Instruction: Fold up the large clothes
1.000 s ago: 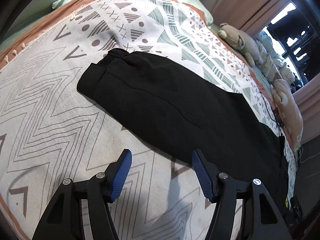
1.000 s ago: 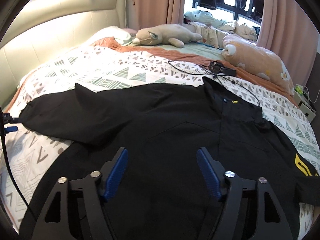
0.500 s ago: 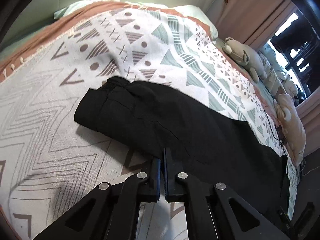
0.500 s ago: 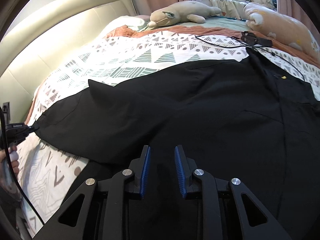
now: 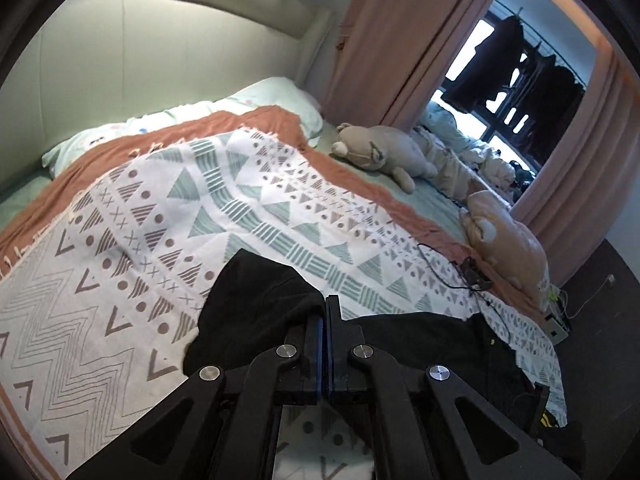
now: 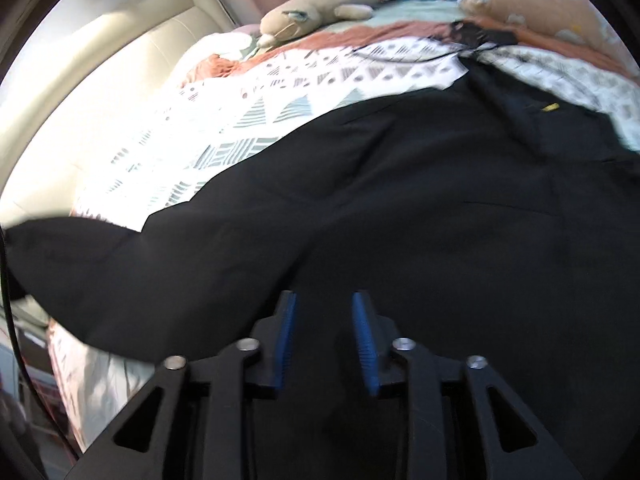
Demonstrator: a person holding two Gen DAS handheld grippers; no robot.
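Observation:
A large black shirt (image 6: 400, 200) lies spread on the patterned bedspread (image 5: 120, 280). In the left wrist view my left gripper (image 5: 325, 312) is shut on the black sleeve (image 5: 256, 304) and holds it lifted off the bed, with cloth draped over the jaws. In the right wrist view my right gripper (image 6: 325, 320) sits low over the shirt's body, its blue pads (image 6: 287, 336) a small gap apart with nothing visibly pinched between them. The lifted sleeve stretches to the left edge of the right wrist view (image 6: 80, 256).
Plush toys (image 5: 380, 152) (image 5: 504, 240) lie along the far side of the bed. A black cable with a small device (image 5: 468, 276) lies near the shirt collar. Pillows (image 5: 260, 100) and the cream headboard (image 5: 160, 52) are at the back. Pink curtains (image 5: 392, 40) frame a window.
My left gripper closed on the sleeve edge and has lifted it up off the bed. My right gripper narrowed from wide open and moved lower over the shirt body.

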